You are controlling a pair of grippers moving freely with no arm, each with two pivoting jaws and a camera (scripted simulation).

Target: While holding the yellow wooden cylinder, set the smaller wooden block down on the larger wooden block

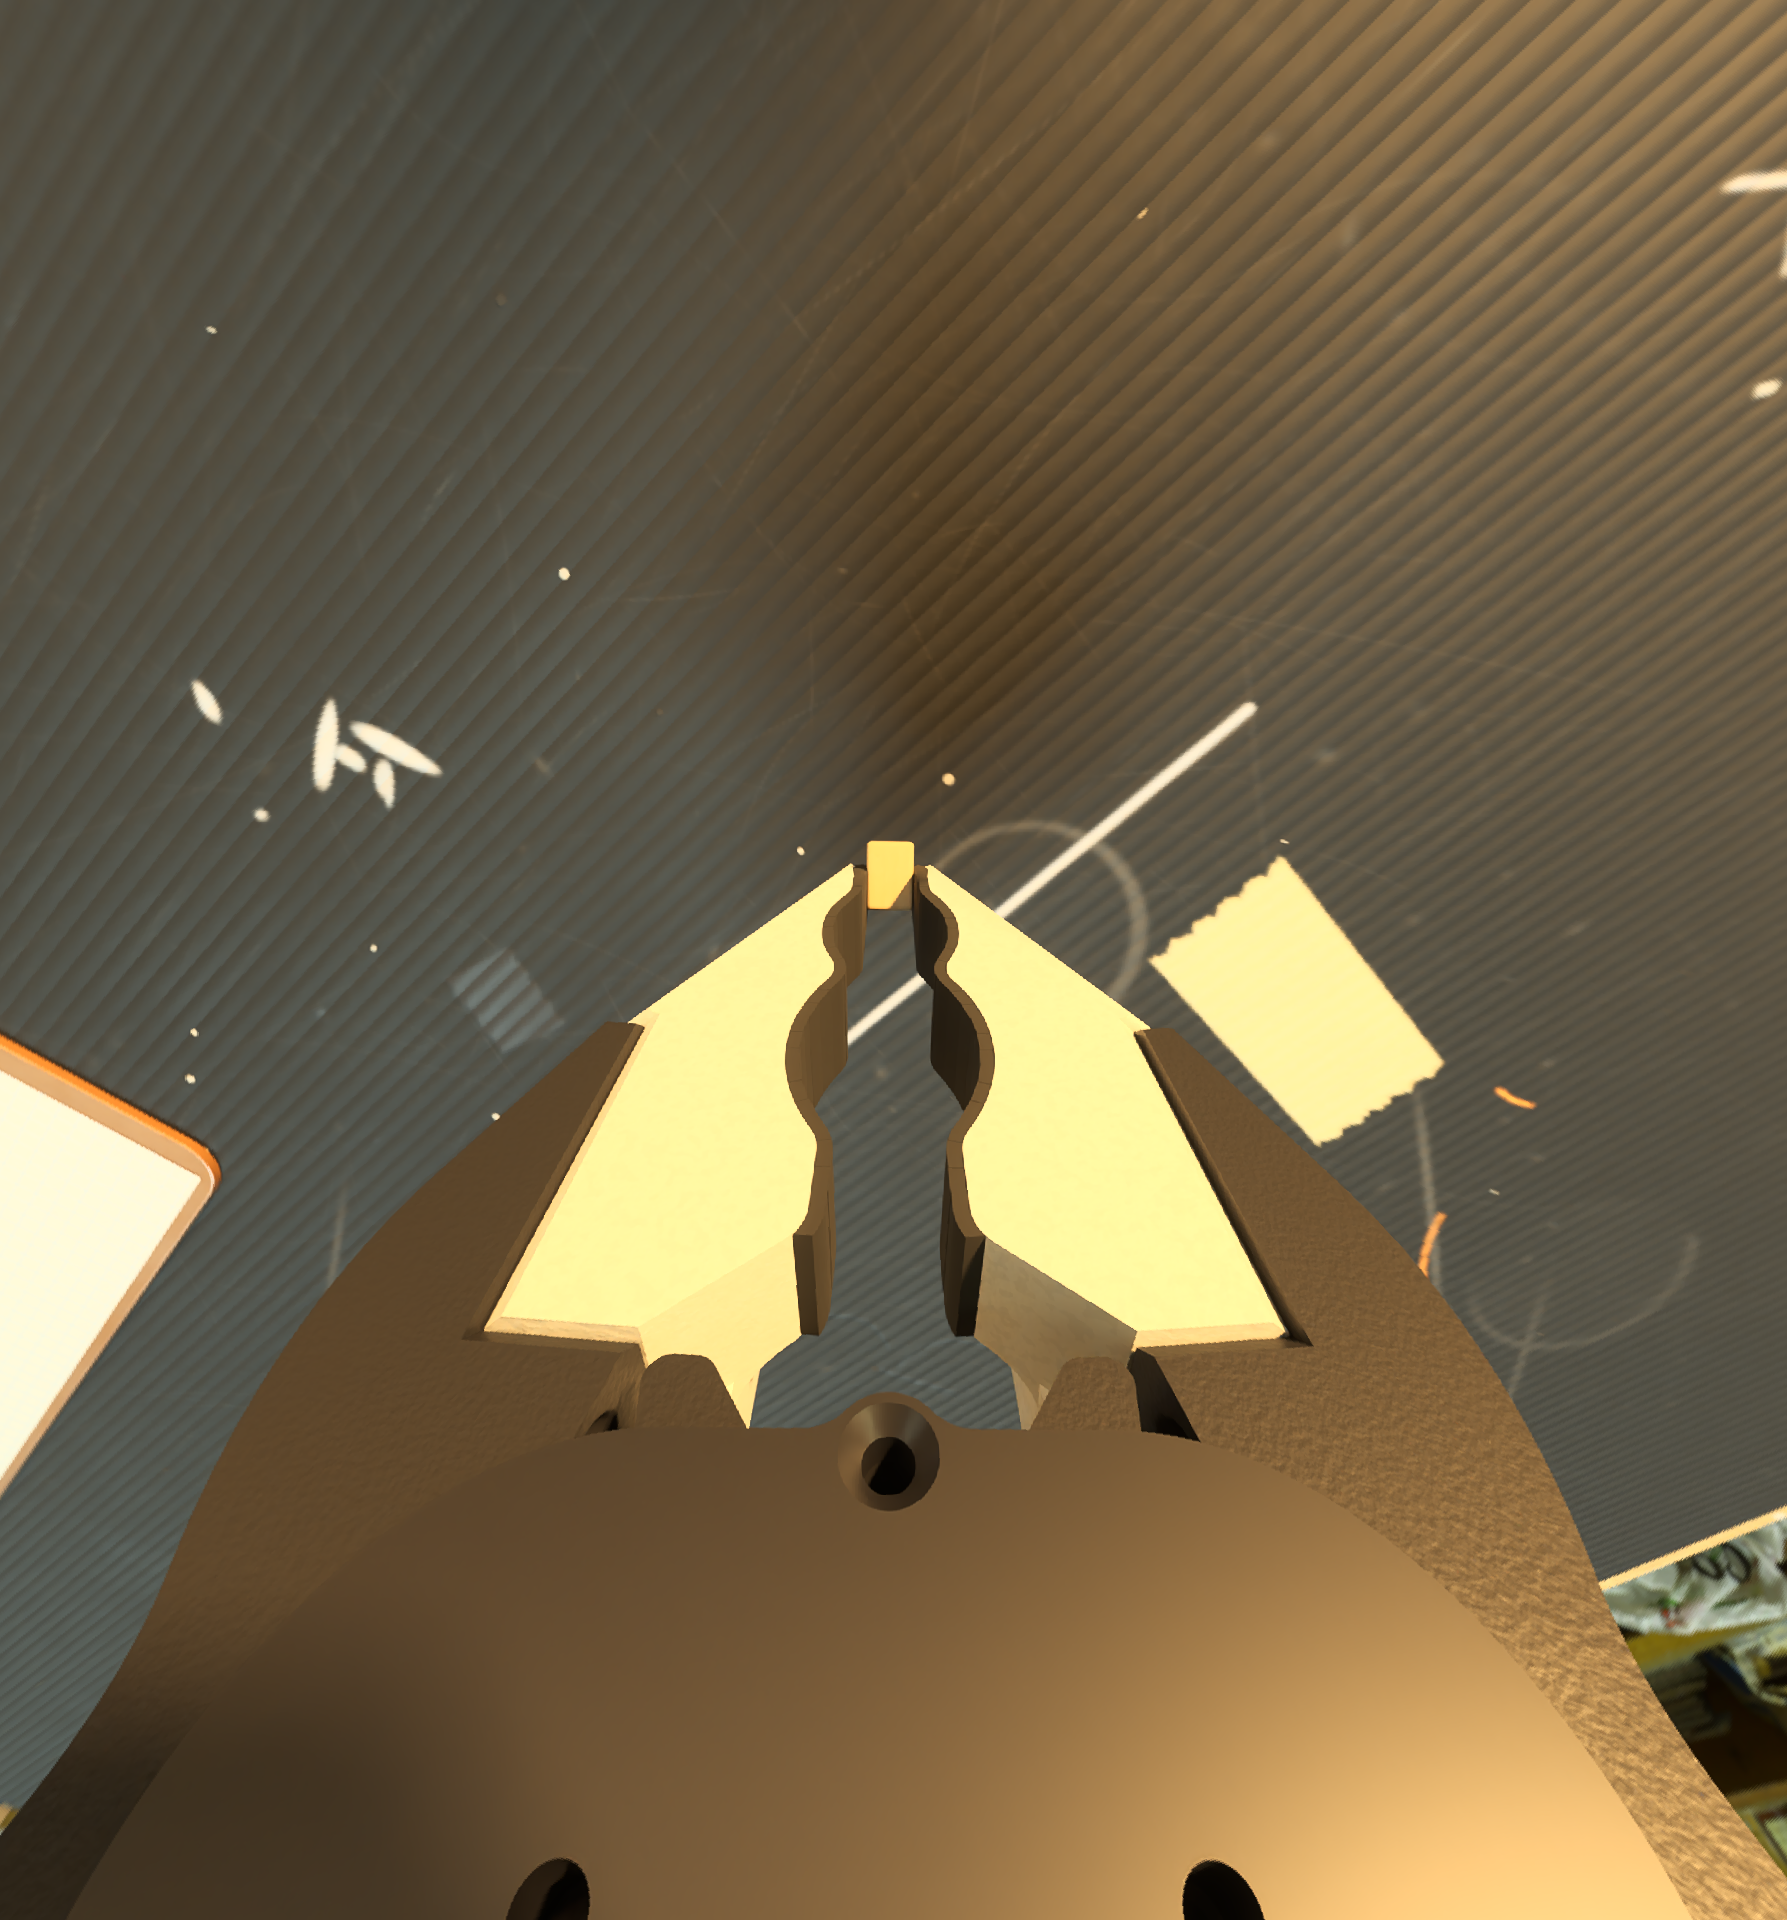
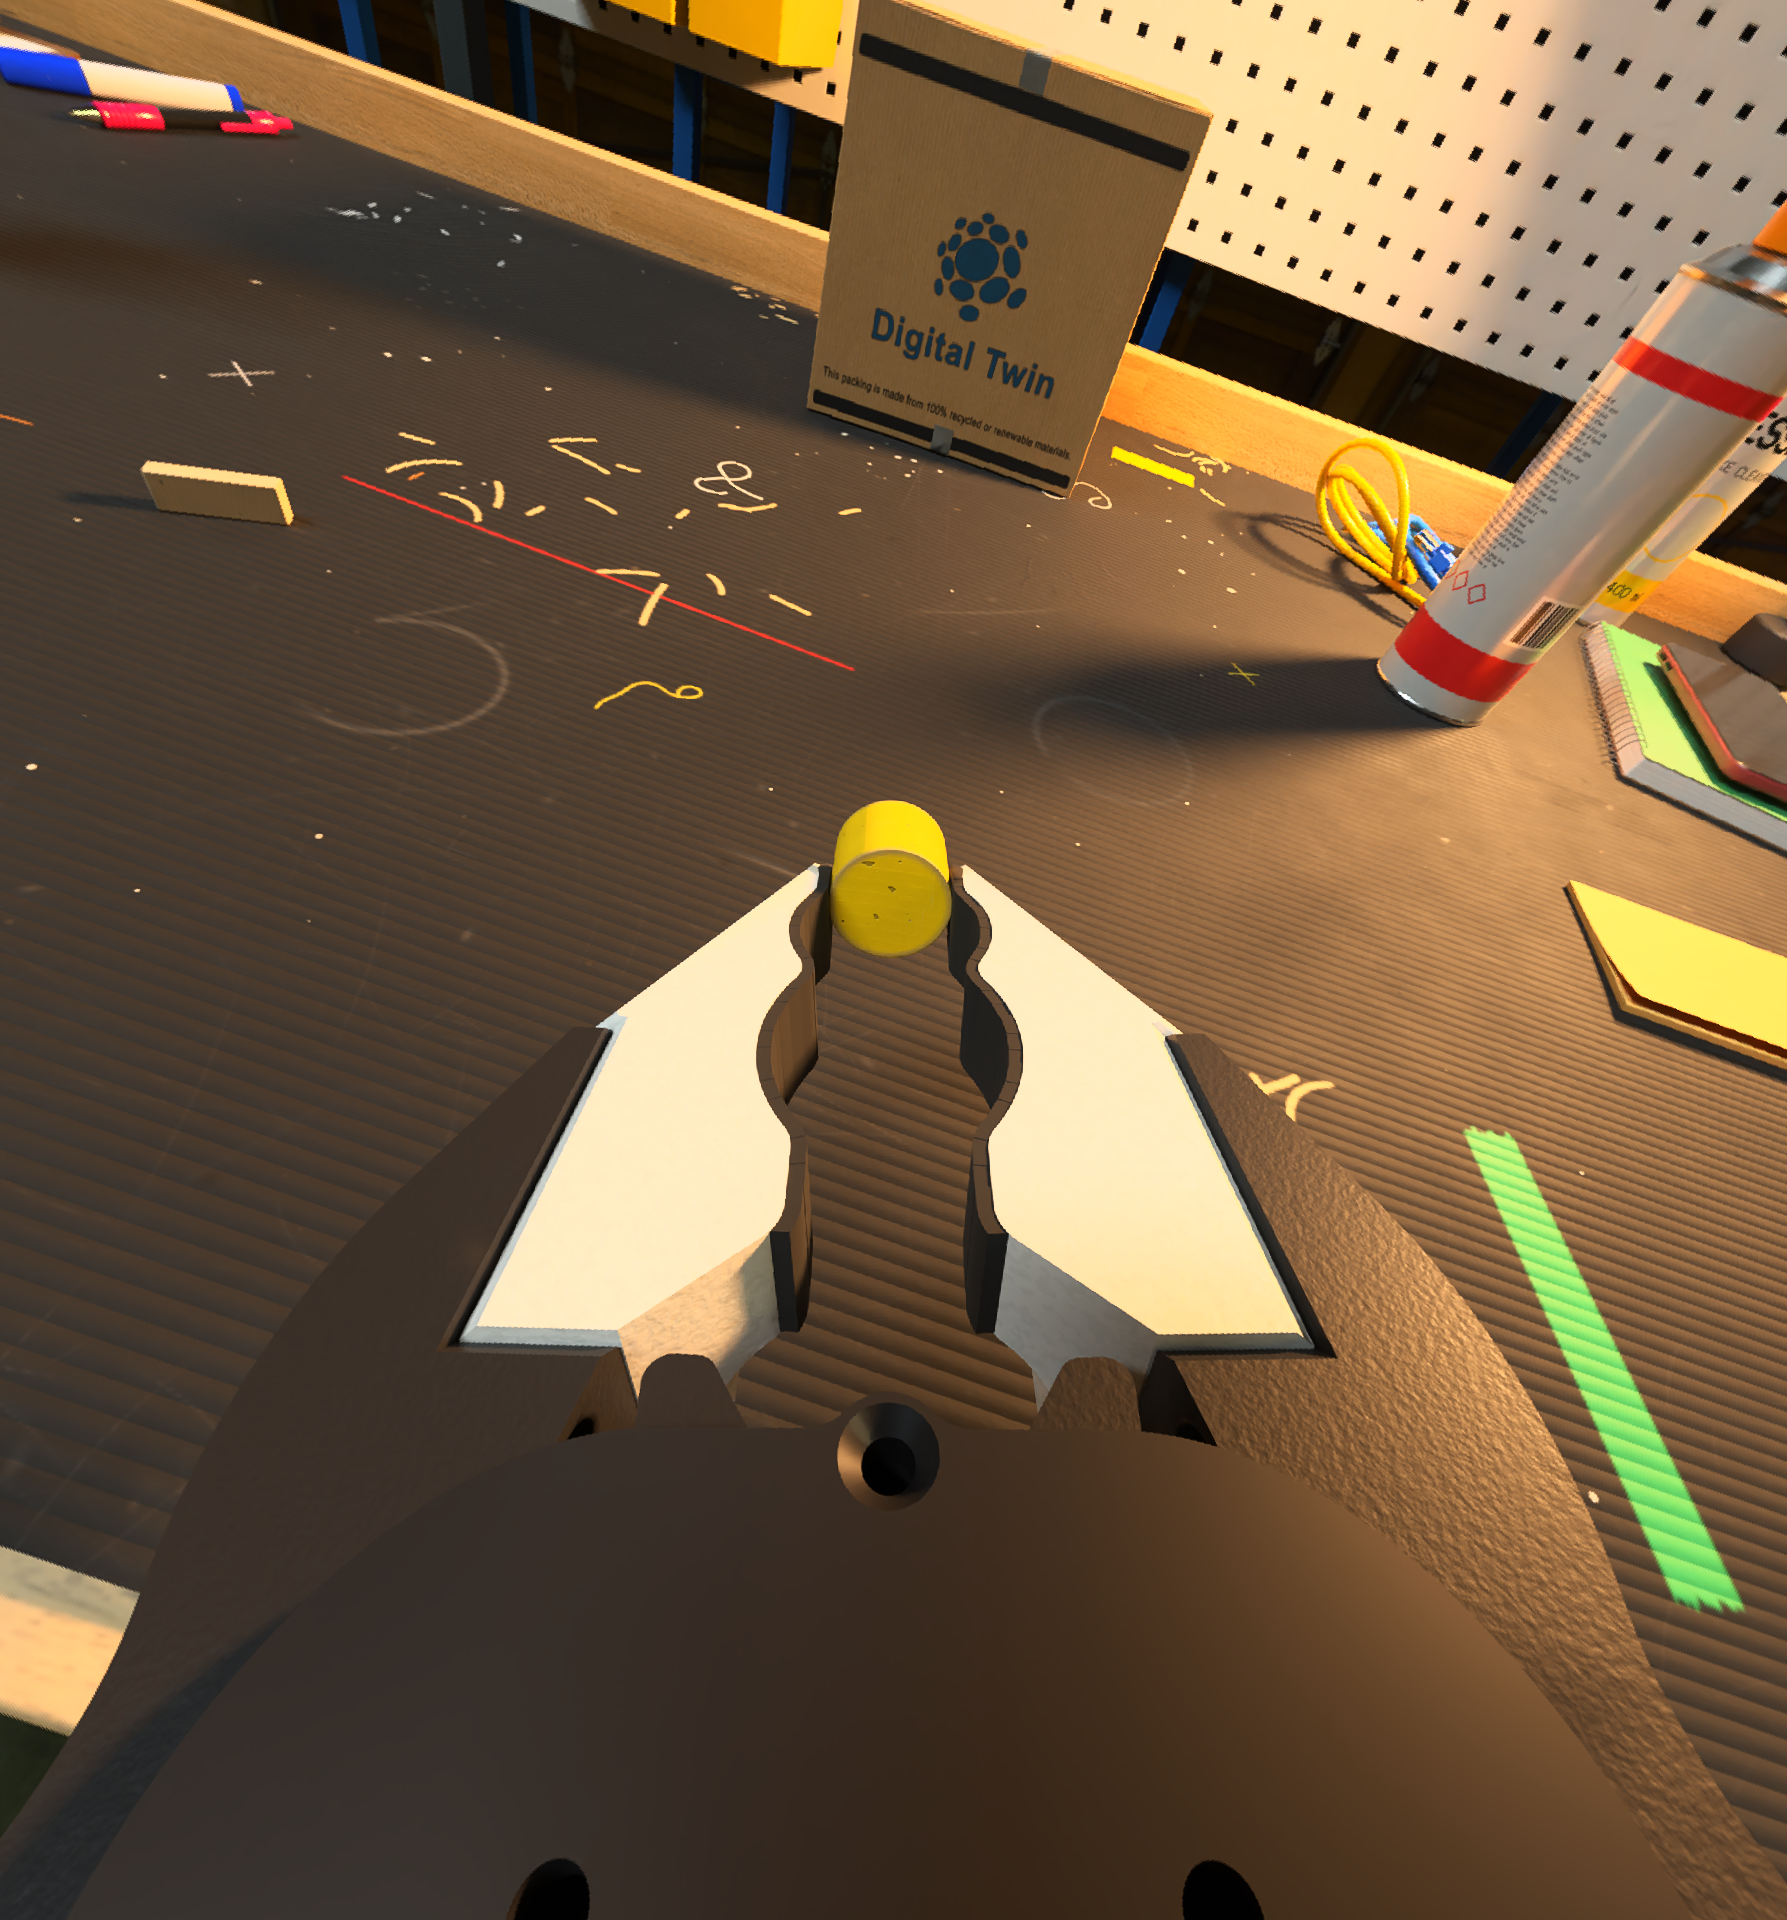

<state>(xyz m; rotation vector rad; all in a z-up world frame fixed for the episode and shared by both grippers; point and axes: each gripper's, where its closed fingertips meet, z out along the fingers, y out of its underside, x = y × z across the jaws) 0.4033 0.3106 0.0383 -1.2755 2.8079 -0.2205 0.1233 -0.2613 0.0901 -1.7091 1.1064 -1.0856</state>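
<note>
The yellow wooden cylinder (image 2: 890, 883) is gripped by the right gripper (image 2: 890, 899), while a small wooden block (image 1: 889, 875) is pinched between the left gripper (image 1: 890, 883) fingers above the tabletop (image 1: 660, 416).

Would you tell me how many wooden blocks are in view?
2: a small block pinched in the left gripper, and a larger flat block lying on the mat, far left. Others may be hidden.

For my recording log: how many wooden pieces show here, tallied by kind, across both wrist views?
Yellow wooden cylinder, gripped by the right gripper: 1
Small wooden block, gripped by the left gripper: 1
Larger wooden block, lying on the mat: 1
Total: 3
</note>
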